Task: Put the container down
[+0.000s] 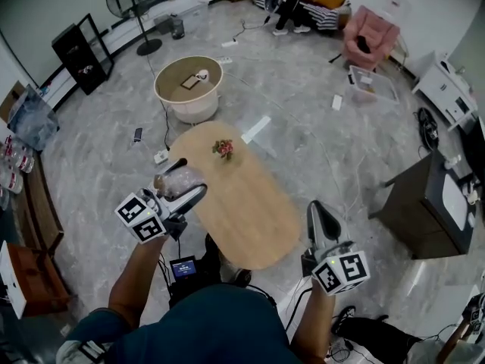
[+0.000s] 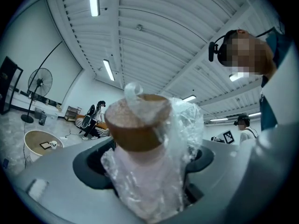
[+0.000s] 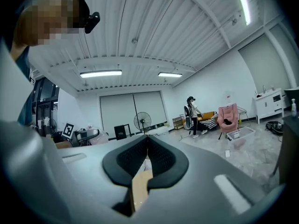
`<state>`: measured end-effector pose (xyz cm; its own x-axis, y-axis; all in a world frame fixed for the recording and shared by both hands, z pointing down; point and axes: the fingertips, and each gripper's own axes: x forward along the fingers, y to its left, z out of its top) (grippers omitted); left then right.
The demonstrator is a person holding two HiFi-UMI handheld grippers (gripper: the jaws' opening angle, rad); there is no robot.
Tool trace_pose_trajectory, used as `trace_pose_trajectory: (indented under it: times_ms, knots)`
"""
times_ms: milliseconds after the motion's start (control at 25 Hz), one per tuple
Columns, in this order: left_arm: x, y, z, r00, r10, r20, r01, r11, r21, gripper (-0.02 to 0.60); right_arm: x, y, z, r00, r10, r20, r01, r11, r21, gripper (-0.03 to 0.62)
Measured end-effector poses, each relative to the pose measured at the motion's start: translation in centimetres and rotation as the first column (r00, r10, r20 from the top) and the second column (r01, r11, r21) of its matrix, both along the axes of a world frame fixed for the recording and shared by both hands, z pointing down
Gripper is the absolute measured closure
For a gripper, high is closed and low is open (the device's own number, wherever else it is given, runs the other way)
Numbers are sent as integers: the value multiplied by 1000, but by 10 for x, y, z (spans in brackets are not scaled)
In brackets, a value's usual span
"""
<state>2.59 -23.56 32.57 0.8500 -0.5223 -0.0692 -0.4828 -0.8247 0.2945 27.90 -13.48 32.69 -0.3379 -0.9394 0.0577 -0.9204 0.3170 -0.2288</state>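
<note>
Container (image 2: 140, 139), pale body with a brown lid, wrapped in crinkled clear plastic, sits clamped between the jaws of the left gripper (image 1: 189, 179). The jaws press on its sides, with the lid and a twist of plastic sticking out past them. In the head view it is held off the surface, over the left edge of the oval wooden table (image 1: 254, 211), not touching it. Small flower bunch (image 1: 223, 149) sits on the table's far end, well apart from the container. Right gripper (image 3: 146, 149) is near the table's right near edge, its jaws closed together with nothing between them
</note>
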Motion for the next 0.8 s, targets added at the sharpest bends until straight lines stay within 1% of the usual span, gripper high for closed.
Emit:
trace_pose_trajectory:
  times_ms: [160,320,520,680,800]
  knots:
    - [-5,-35,26,1000,28,-4,-28,998,-49,181,-15,-28,12,1000,-1,-14,0,999,-41,583]
    - [-10,-76,55,999,45,30,-43,996,-83,181,-31,-56,24,1000,-1,-27,-1,996,-88,583]
    - [-12,-128,96,997,60,58,-53,991,-123,181,-40,-89,45,999,15,-40,-21,988,-155,583]
    - [-16,-168,135,993,68,91,-55,988,-143,181,-47,-112,62,998,27,-48,-37,979,-198,583]
    - [-19,-194,167,992,68,104,-48,982,-181,181,-51,-128,77,998,34,-50,-45,970,-237,583]
